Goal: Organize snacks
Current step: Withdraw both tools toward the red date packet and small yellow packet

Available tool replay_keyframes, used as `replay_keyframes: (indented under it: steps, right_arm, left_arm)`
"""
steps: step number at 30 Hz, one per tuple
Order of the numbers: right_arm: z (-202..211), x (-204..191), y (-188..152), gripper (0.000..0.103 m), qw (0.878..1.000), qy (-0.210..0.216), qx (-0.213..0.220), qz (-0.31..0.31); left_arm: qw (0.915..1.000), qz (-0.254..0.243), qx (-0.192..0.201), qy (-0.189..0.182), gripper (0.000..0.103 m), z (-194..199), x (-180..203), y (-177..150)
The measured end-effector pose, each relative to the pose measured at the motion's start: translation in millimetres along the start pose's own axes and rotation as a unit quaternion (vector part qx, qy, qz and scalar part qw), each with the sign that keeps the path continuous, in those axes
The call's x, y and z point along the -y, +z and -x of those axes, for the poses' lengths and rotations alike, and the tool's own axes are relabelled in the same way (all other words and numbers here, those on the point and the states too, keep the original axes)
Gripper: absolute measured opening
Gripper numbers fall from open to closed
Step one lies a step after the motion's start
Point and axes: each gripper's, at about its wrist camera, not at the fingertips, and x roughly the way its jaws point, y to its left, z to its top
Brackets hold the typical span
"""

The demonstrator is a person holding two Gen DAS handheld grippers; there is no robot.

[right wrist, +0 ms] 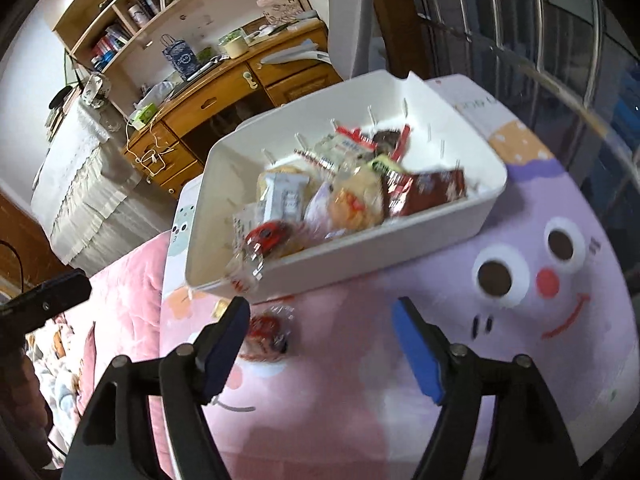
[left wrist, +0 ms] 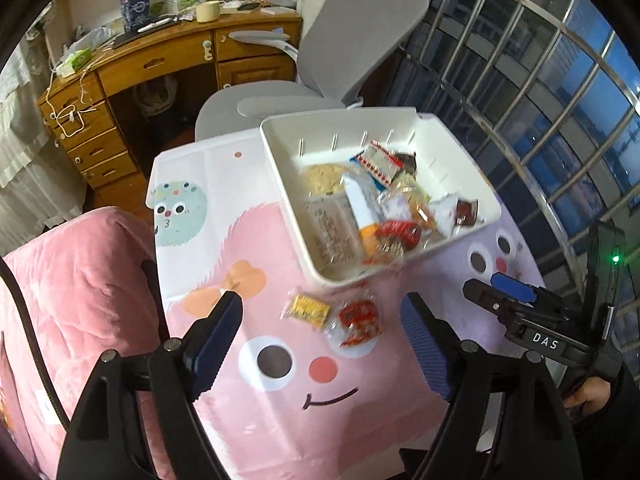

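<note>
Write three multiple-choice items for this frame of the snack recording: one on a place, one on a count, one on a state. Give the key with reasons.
1. Where does the yellow snack packet lie?
A. inside the white bin
B. on the tablecloth, in front of the bin
C. on the grey chair

2. How many snack packets lie loose on the tablecloth outside the white bin?
A. two
B. four
C. none

3. How do the fingers of the left gripper stand?
A. pressed on a packet
B. shut with nothing in them
C. apart, with nothing between them

Key: 1 B, the packet rests on the pink cloth just short of the bin's near wall. 2 A, only the yellow packet and the red snack packet beside it lie outside. 3 C, both blue pads stand wide apart above the cloth and touch no packet.
</note>
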Motion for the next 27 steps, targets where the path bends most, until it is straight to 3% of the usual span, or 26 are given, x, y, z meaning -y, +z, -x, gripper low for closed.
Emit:
replay_keyframes:
  steps: [16, 27]
  right_arm:
    - [-21, -45, -41, 0.076, 0.999, -0.001, -0.047, 0.017]
    - [-46, -56, -50, 0.076, 0.995, 0.024, -0.015, 0.1]
  left_arm:
    - [0.9974, -0.007, -0.069, -0.019, 0.083, -55, -19, -13]
    - [0.9936, -0.009, -0.113, 0.003, 0.084, -114, -9, -13]
